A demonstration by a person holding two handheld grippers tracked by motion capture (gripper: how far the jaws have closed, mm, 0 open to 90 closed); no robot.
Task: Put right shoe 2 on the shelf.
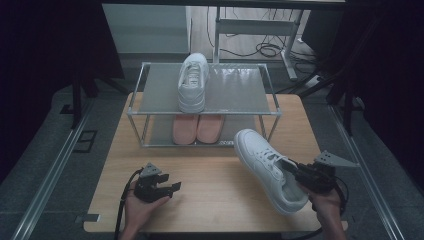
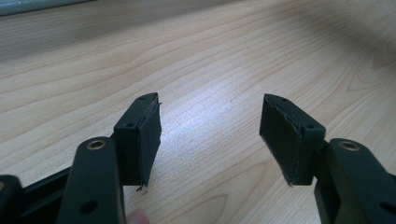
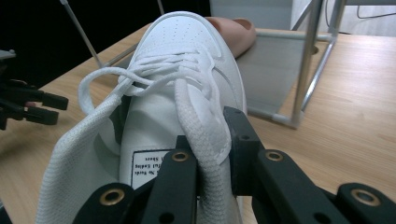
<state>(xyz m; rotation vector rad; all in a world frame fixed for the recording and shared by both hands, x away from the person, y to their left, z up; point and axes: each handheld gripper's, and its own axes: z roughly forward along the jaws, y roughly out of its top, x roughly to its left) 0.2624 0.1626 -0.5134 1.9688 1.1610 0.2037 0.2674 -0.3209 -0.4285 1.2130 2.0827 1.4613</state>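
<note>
On the light wooden bench (image 1: 210, 185), in front of a two-tier metal-framed shoe rack with grey shelves (image 1: 150, 95), the right gripper (image 1: 295, 170) holds a white lace-up leather sneaker (image 1: 265, 167). Its jaws are pinched on the padded collar on one side of the shoe's opening, one jaw inside and one outside, as the right gripper view shows (image 3: 205, 154). The sneaker sits tilted, toe pointing toward the rack, and whether its sole touches the bench or hangs just above is hard to tell.

The matching white sneaker (image 1: 193, 82) already stands on the rack's top shelf, toe pointing away from the person. A pair of salmon-pink slip-on shoes (image 1: 197, 128) lies on the lower shelf. So one white shoe looks placed, and the held one seems left to go beside it, where the top shelf has free room.

The left gripper (image 1: 170, 189) rests low over the bench, well apart from the shoes, jaws spread wide with nothing between them, bare wood showing in the gap.

The pink pair is partly hidden under the top shelf, and the label printed inside the held sneaker is too small to read.
</note>
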